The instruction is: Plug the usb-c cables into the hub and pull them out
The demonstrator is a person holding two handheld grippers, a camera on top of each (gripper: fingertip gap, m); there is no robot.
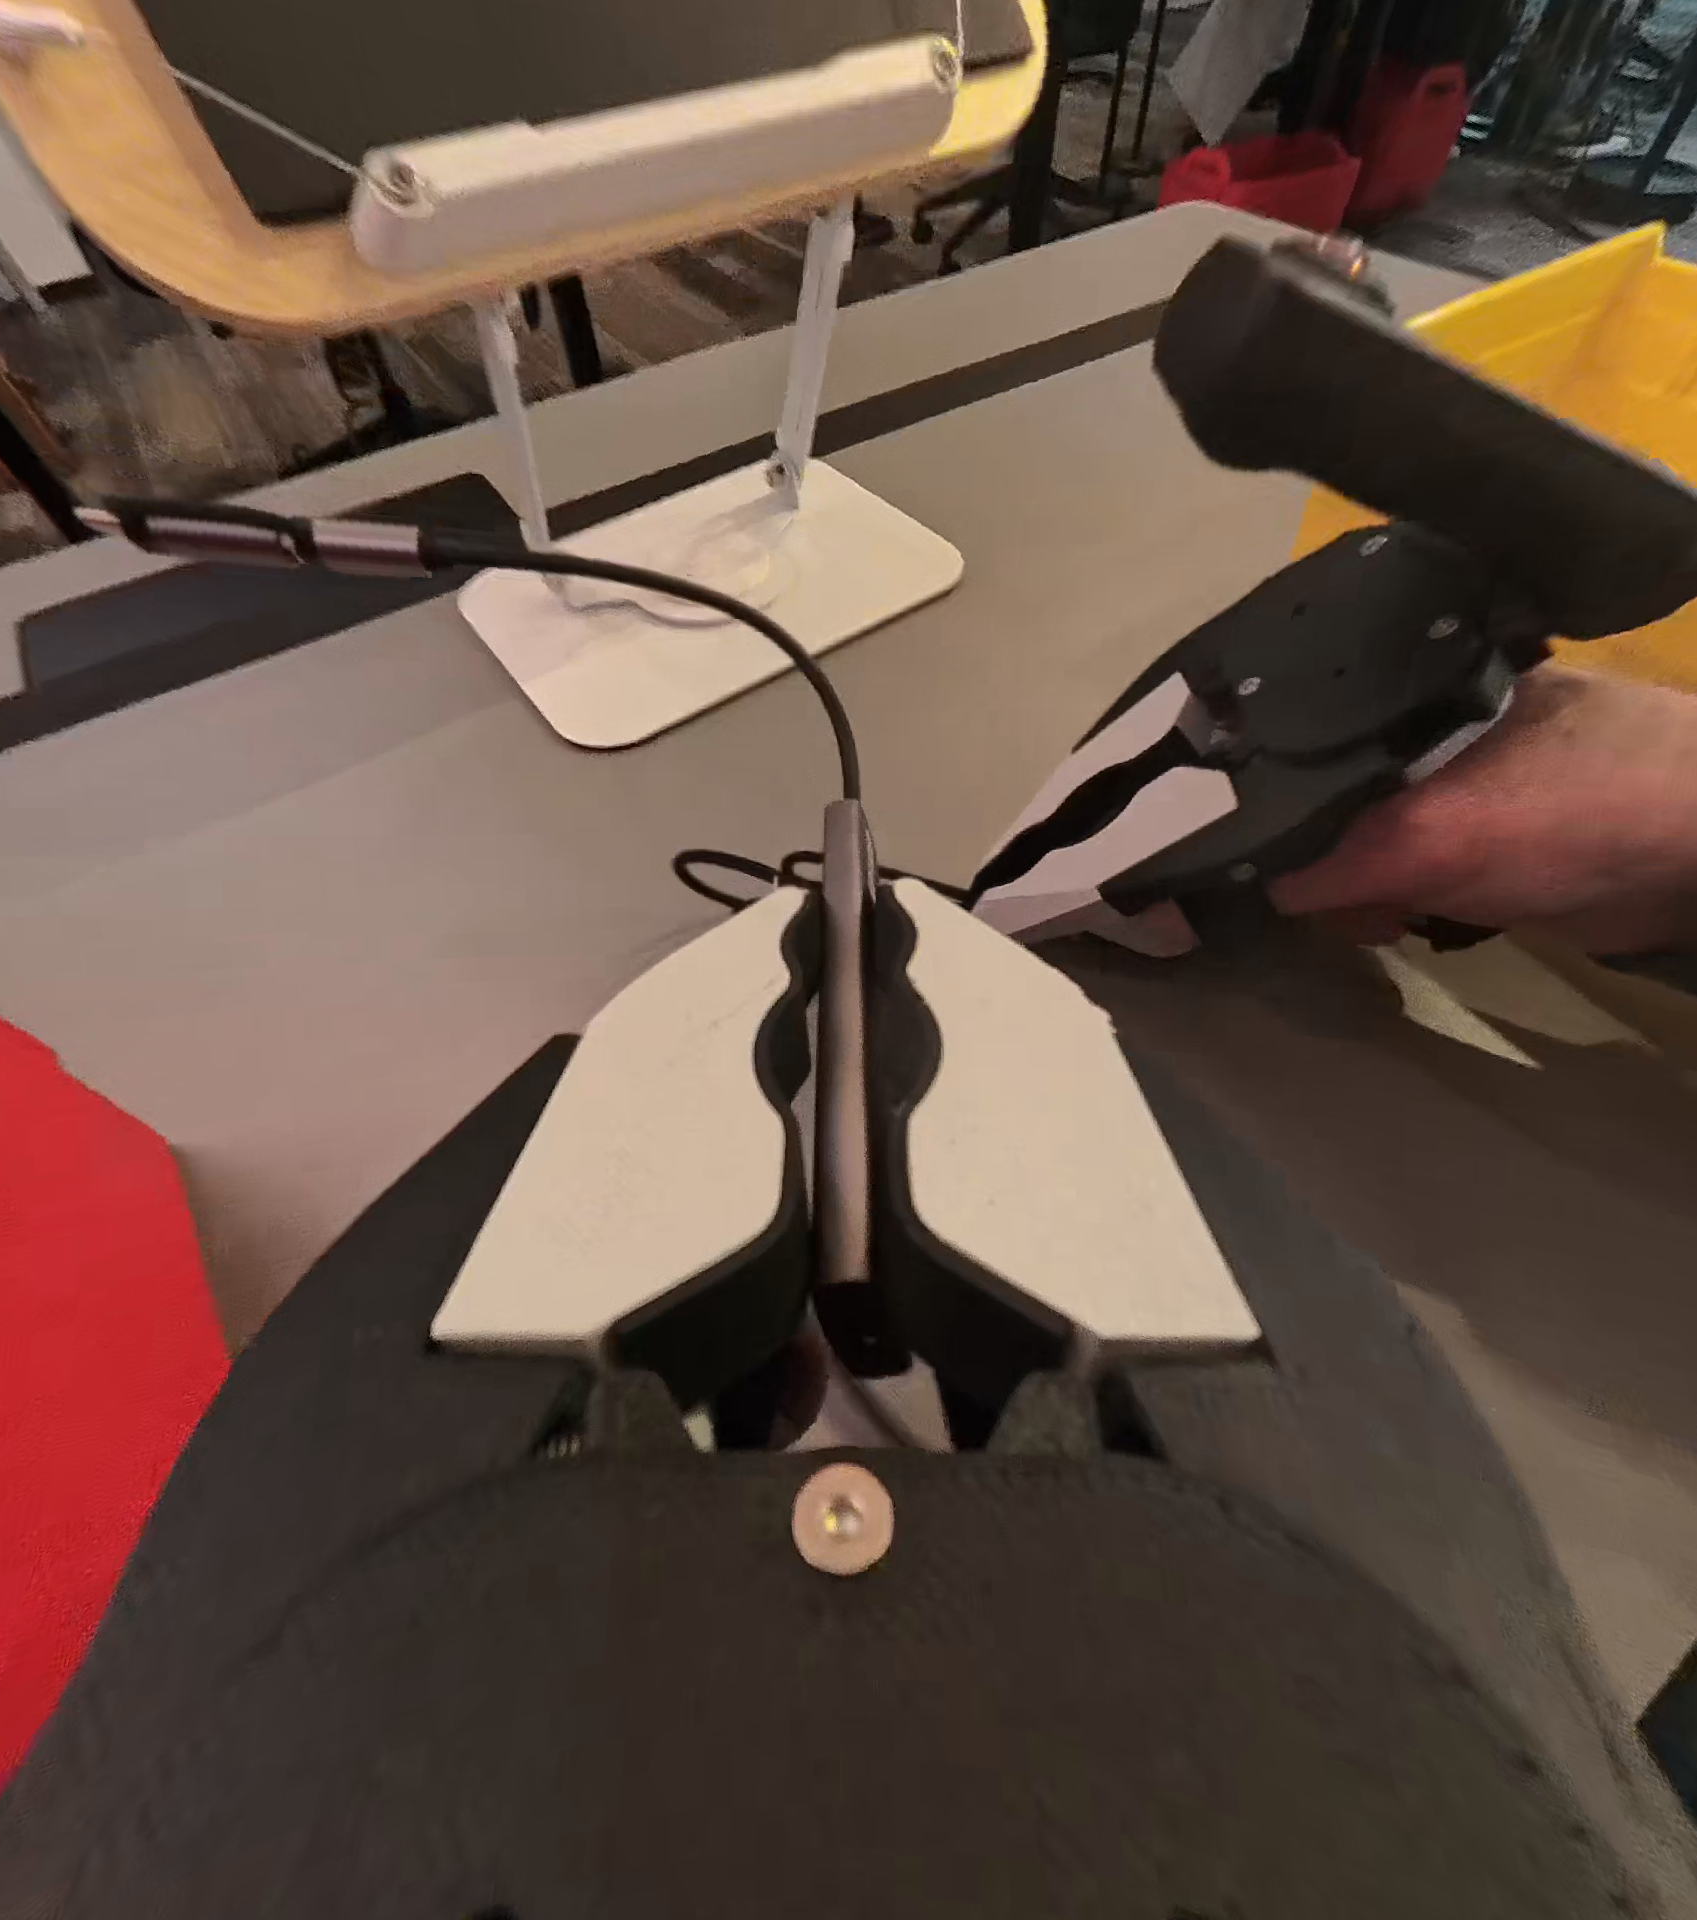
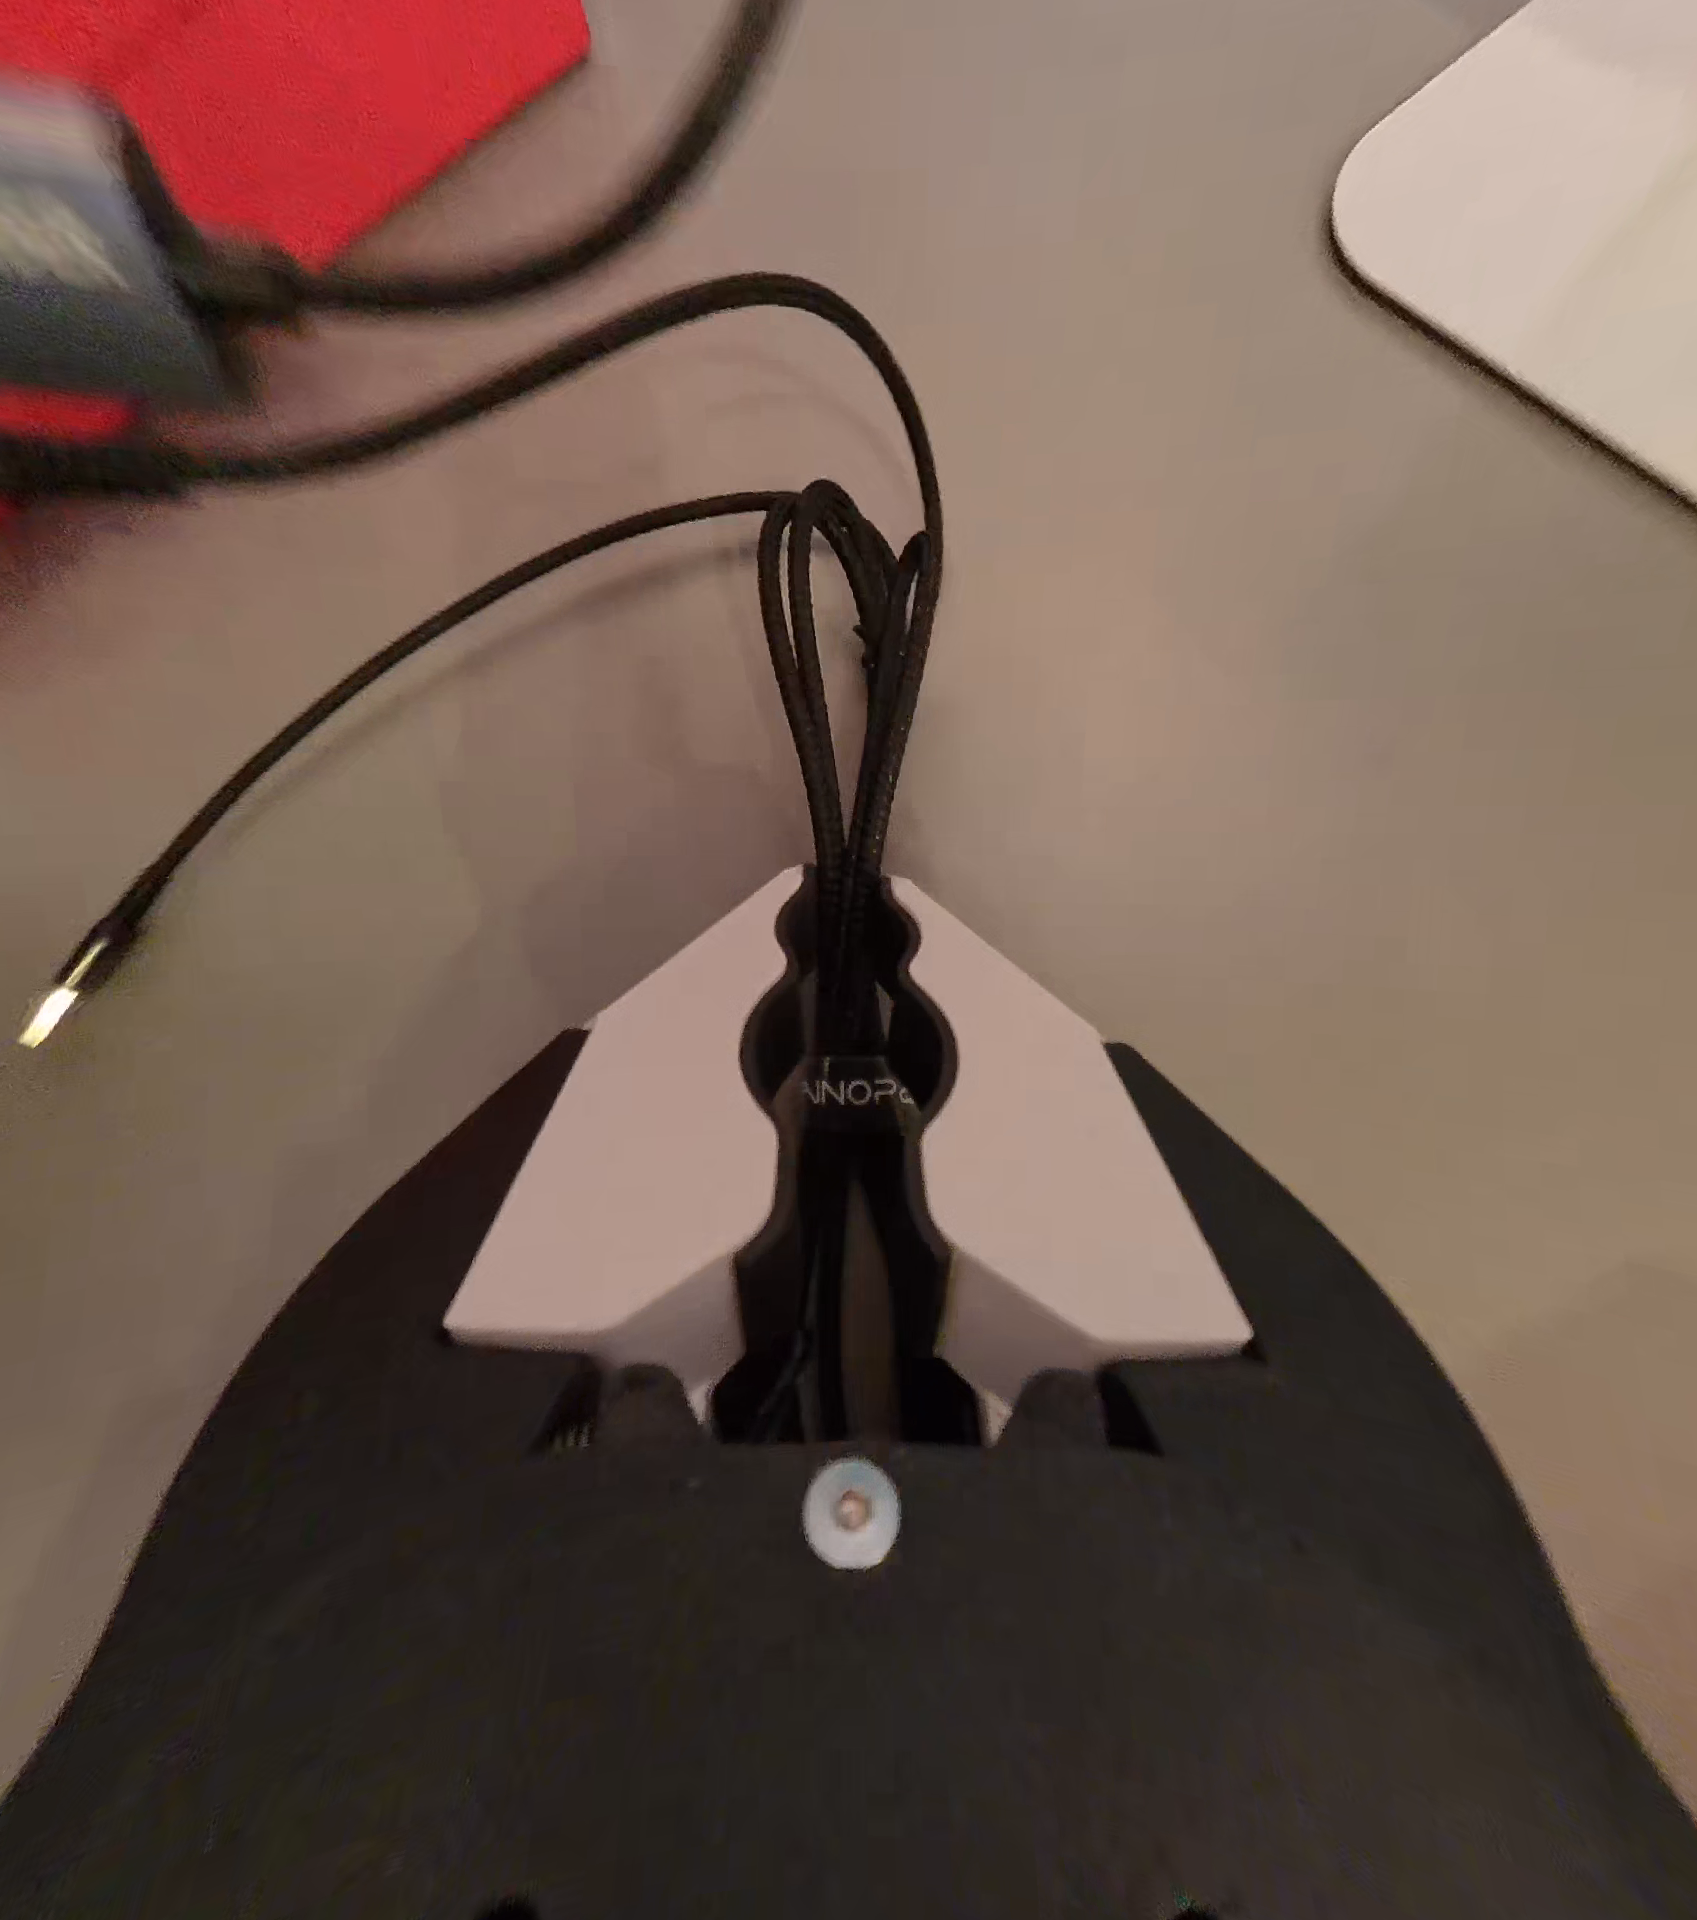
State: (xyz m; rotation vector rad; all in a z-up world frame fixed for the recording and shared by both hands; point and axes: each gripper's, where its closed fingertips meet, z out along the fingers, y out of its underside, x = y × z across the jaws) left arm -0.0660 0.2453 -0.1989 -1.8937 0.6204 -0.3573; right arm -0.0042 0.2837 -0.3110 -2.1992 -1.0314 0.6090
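My left gripper (image 1: 844, 904) is shut on the thin grey hub (image 1: 846, 1091), which it holds edge-on above the grey table (image 1: 304, 883). The hub's own black lead (image 1: 792, 644) arcs up and left to a metal plug (image 1: 356, 542). My right gripper (image 2: 849, 883) is shut on a bundled black braided usb-c cable (image 2: 854, 727) with a strap round it. One free end of the cable curves left to a bare metal plug (image 2: 54, 1003) over the table. In the left wrist view the right gripper (image 1: 1005, 899) sits just right of the hub's tip, held by a hand (image 1: 1550, 831).
A white stand with a flat base (image 1: 719, 623) stands behind the hub; its base shows at the right wrist view's top right (image 2: 1602, 260). A yellow bin (image 1: 1654, 395) is far right and a red bin (image 1: 23, 1299) is left. A blurred grey block (image 2: 23, 260) with a lead lies top left. Left tips to right tips: about 15 cm.
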